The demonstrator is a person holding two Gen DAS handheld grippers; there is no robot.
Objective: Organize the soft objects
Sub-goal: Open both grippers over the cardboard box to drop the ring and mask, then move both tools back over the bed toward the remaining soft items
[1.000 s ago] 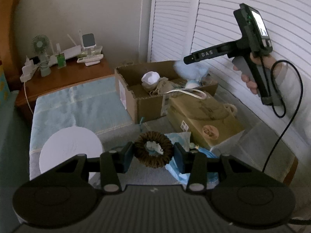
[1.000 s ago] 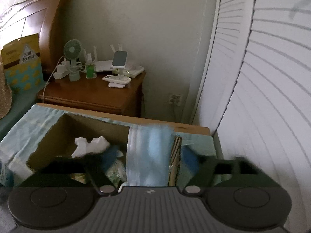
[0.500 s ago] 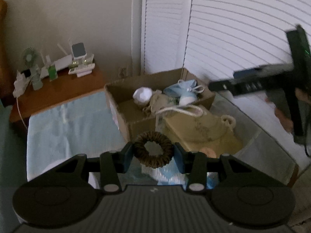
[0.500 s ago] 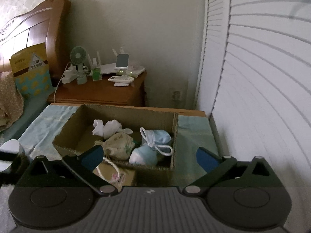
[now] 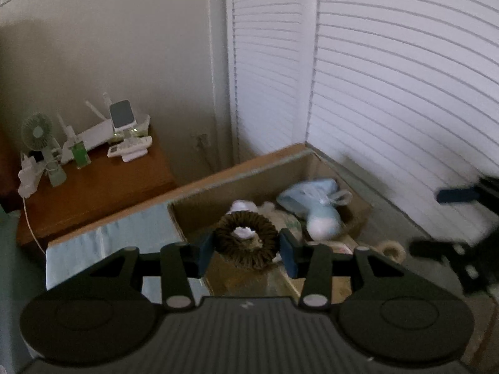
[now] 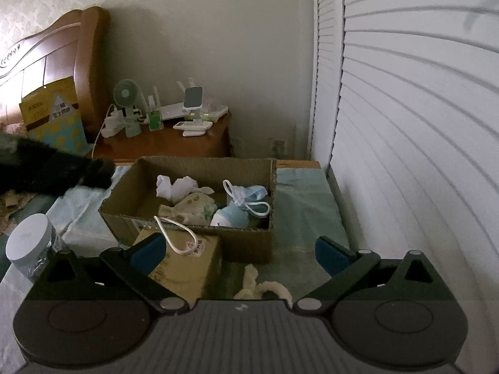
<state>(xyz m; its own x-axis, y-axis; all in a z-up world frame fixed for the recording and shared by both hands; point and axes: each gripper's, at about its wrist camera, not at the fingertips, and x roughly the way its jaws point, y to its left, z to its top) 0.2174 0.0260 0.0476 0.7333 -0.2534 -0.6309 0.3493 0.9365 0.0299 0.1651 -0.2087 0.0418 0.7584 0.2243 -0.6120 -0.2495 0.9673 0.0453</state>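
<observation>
My left gripper [image 5: 246,247] is shut on a dark brown scrunchie [image 5: 246,243] and holds it above the near edge of an open cardboard box [image 5: 237,187]. The box [image 6: 193,237] holds a light blue cloth pouch [image 6: 249,194], a white sock [image 6: 174,187], a beige printed bag [image 6: 190,207] and a pale blue and white sock [image 6: 229,216]. My right gripper [image 6: 240,251] is open and empty, short of the box. A cream fabric loop [image 6: 265,290] lies just below it.
A tan carton [image 6: 184,258] with a white cord lies in front of the box. A white round container [image 6: 28,246] stands at left. A wooden nightstand [image 6: 168,143] with a fan and gadgets is behind. White louvred doors [image 6: 405,124] run along the right.
My right gripper let the blue pouch go into the box, opened and drew back. My left gripper carried the scrunchie forward, up to the box.
</observation>
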